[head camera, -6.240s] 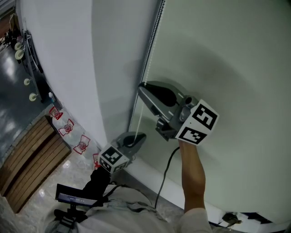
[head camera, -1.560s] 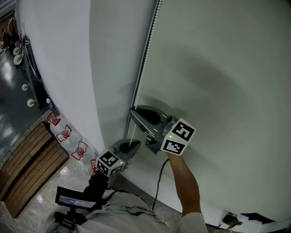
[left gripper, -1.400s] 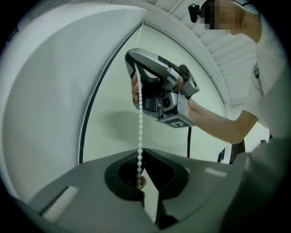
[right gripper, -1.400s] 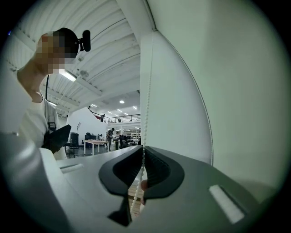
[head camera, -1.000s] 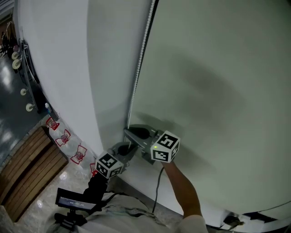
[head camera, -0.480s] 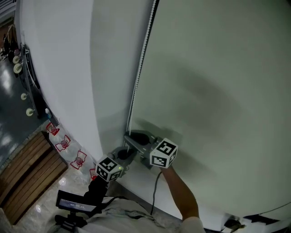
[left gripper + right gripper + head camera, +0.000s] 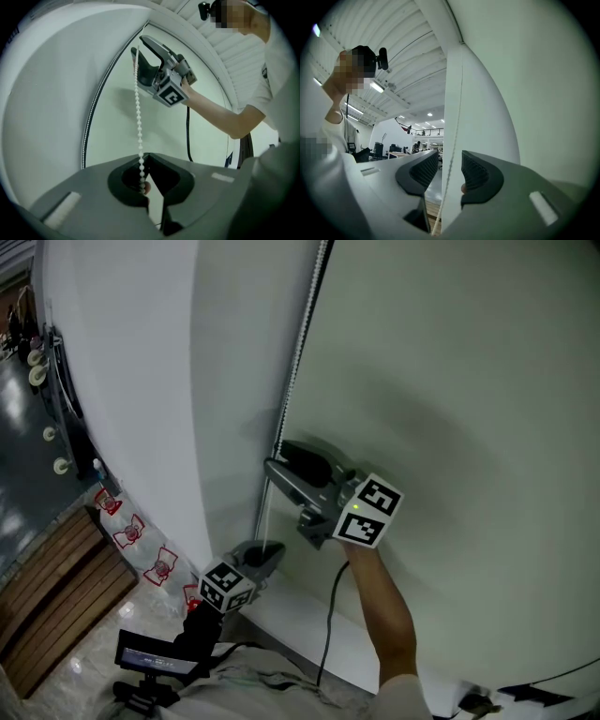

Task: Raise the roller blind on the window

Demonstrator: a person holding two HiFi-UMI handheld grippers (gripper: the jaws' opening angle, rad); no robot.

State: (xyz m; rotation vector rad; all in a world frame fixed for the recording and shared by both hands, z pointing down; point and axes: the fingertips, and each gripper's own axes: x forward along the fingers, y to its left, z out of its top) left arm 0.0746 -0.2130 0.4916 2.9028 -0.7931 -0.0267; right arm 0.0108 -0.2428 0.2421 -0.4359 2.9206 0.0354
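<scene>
The pale green roller blind (image 7: pixel 450 381) fills the right of the head view, and its bead chain (image 7: pixel 298 352) hangs down its left edge. Low down, my left gripper (image 7: pixel 272 551) is shut on the white bead chain (image 7: pixel 138 108), which runs taut up from its jaws (image 7: pixel 144 159). Higher up the chain is my right gripper (image 7: pixel 274 460), also seen in the left gripper view (image 7: pixel 138 43). Its jaws (image 7: pixel 450 157) have just been opening. The chain (image 7: pixel 454 117) passes between them without the pads pressing on it.
A white wall panel (image 7: pixel 122 381) stands left of the blind. Far below at the left are wooden slats (image 7: pixel 56 568), red-and-white markers (image 7: pixel 141 531) and a black device (image 7: pixel 155 657). A black cable (image 7: pixel 328 634) hangs from the right gripper.
My right gripper has risen along the chain, away from the left gripper, and its jaws have opened. The left gripper has stayed in place, still shut on the chain.
</scene>
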